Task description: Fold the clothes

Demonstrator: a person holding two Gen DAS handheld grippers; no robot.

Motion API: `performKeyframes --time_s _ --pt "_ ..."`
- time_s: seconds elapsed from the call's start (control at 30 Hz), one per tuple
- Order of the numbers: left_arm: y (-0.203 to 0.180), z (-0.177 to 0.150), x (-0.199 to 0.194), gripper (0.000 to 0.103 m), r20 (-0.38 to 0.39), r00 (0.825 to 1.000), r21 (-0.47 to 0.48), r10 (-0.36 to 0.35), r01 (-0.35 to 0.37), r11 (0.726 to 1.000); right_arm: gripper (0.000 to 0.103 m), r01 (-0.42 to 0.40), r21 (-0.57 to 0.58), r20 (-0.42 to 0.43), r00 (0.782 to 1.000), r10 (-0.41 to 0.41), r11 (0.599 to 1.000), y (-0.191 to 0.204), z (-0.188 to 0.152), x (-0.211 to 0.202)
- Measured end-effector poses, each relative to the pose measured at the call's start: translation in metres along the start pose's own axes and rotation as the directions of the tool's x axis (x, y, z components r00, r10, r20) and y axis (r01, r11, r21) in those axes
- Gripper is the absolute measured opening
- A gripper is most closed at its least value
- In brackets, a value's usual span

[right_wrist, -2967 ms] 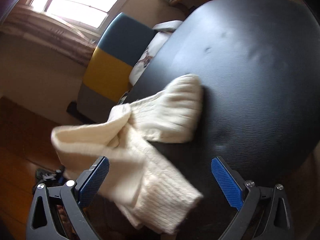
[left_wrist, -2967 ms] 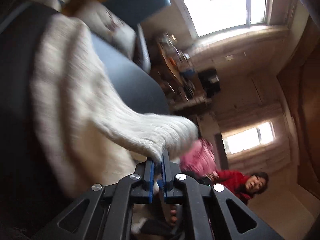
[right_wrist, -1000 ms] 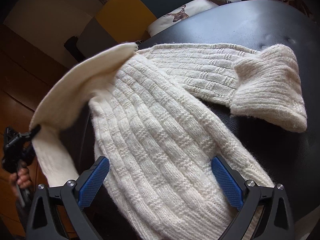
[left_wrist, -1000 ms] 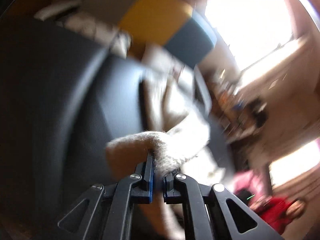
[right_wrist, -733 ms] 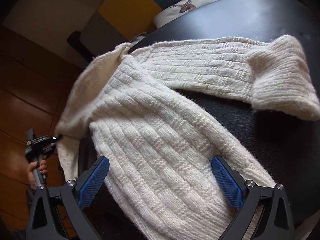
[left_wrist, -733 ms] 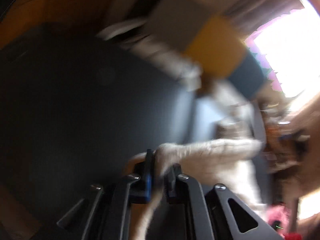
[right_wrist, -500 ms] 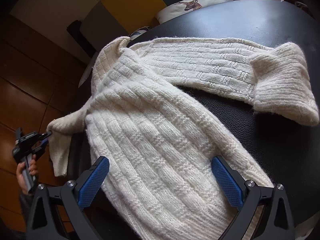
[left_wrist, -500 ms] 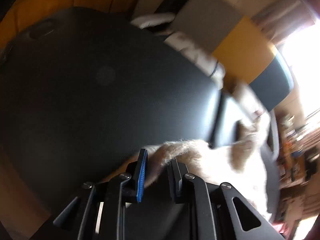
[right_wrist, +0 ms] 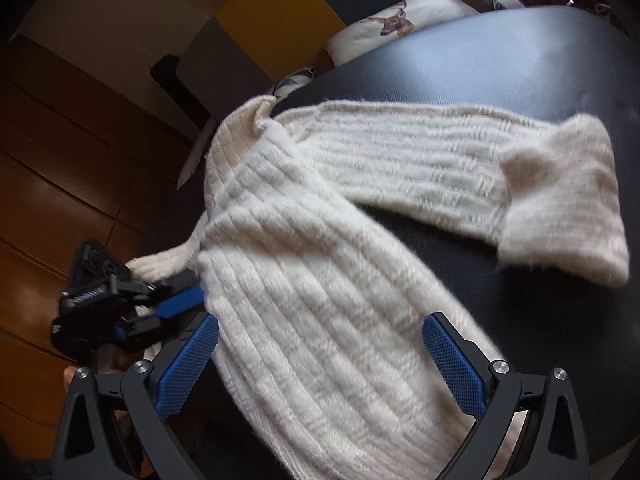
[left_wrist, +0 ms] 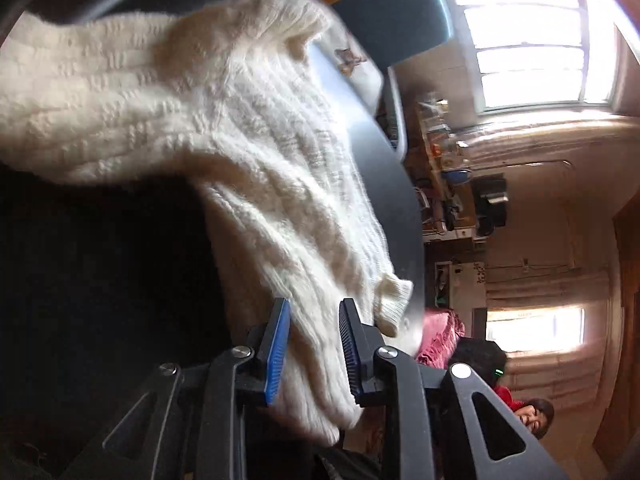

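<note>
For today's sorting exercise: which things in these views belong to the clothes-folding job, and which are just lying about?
Belongs to the job:
cream knitted sweater
black table
left gripper
right gripper

Just lying about:
deer-print cushion
yellow and blue chair
cluttered shelf

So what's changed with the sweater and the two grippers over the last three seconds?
The white knit sweater, bunched and lifted three seconds ago, now lies spread over the black table. The left gripper, then shut on a sleeve edge, has parted its jaws, with knit lying loose between them. The right gripper stayed open above the sweater; the cuffed sleeve remains on the table.
</note>
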State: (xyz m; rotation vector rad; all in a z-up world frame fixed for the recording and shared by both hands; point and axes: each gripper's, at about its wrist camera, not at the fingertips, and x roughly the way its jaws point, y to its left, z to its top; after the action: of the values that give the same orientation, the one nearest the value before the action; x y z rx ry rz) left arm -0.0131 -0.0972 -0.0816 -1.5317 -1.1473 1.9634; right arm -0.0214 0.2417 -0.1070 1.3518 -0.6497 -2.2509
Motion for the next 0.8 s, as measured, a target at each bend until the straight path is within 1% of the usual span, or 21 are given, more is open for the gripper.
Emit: performKeyframes --time_s 0.13,0.2,0.23,0.27,0.33,0.37,0.43,0.5,0.53,0.57,0.6,0.67,0.8 --pt "0.006 0.039 0.029 0.025 0.006 1.0 -0.046 0.011 -0.011 0.999 0.103 -0.004 -0.005 0.04 0.999 0.004 1.0 0.0 0.034 0.0" --pt "0.027 0.064 0.044 0.025 0.027 1.0 -0.106 0.007 -0.004 0.994 0.103 -0.029 0.01 0.057 0.998 0.029 1.0 -0.002 0.054 0.003" --pt "0.039 0.061 0.033 0.025 0.042 0.999 -0.123 -0.014 0.019 0.992 0.103 -0.057 0.023 0.059 0.997 0.056 0.998 -0.003 0.064 0.006" --pt "0.037 0.055 0.031 0.025 0.049 0.999 -0.116 -0.02 0.026 0.993 0.103 -0.093 0.04 0.056 0.994 0.091 0.995 -0.005 0.075 0.012" --pt "0.024 0.06 0.039 0.026 0.037 0.999 -0.087 -0.011 0.014 0.996 0.103 -0.146 0.094 0.042 0.989 0.142 0.985 -0.01 0.092 0.026" --pt "0.018 0.065 0.049 0.027 0.018 1.0 -0.077 0.0 0.001 0.997 0.103 -0.166 0.121 0.033 0.986 0.163 0.979 -0.012 0.1 0.033" --pt "0.017 0.07 0.057 0.027 0.018 1.0 -0.087 -0.01 0.012 0.996 0.103 -0.177 0.159 0.008 0.984 0.178 0.971 -0.018 0.109 0.048" --pt "0.016 0.075 0.062 0.021 0.022 0.999 -0.099 -0.023 0.025 0.995 0.103 -0.129 0.193 -0.021 0.99 0.136 0.973 -0.027 0.115 0.061" --pt "0.016 0.078 0.065 0.012 0.024 0.999 -0.105 -0.029 0.032 0.994 0.103 -0.089 0.212 -0.04 0.994 0.1 0.973 -0.033 0.116 0.067" --pt "0.012 0.078 0.064 0.01 0.043 0.999 -0.09 -0.028 0.031 0.995 0.103 -0.018 0.234 -0.066 0.997 0.034 0.972 -0.042 0.114 0.07" --pt "0.008 0.079 0.063 0.009 0.064 0.998 -0.071 -0.025 0.03 0.997 0.103 0.019 0.251 -0.078 0.997 0.0 0.968 -0.05 0.112 0.071" --pt "0.002 0.081 0.056 0.008 0.099 0.995 -0.053 -0.03 0.035 0.998 0.102 -0.031 0.268 -0.045 0.998 0.044 0.963 -0.061 0.108 0.062" --pt "-0.006 0.088 0.004 0.008 0.199 0.978 0.033 -0.055 0.049 0.998 0.101 0.039 0.283 -0.017 0.999 -0.036 0.958 -0.076 0.097 0.039"
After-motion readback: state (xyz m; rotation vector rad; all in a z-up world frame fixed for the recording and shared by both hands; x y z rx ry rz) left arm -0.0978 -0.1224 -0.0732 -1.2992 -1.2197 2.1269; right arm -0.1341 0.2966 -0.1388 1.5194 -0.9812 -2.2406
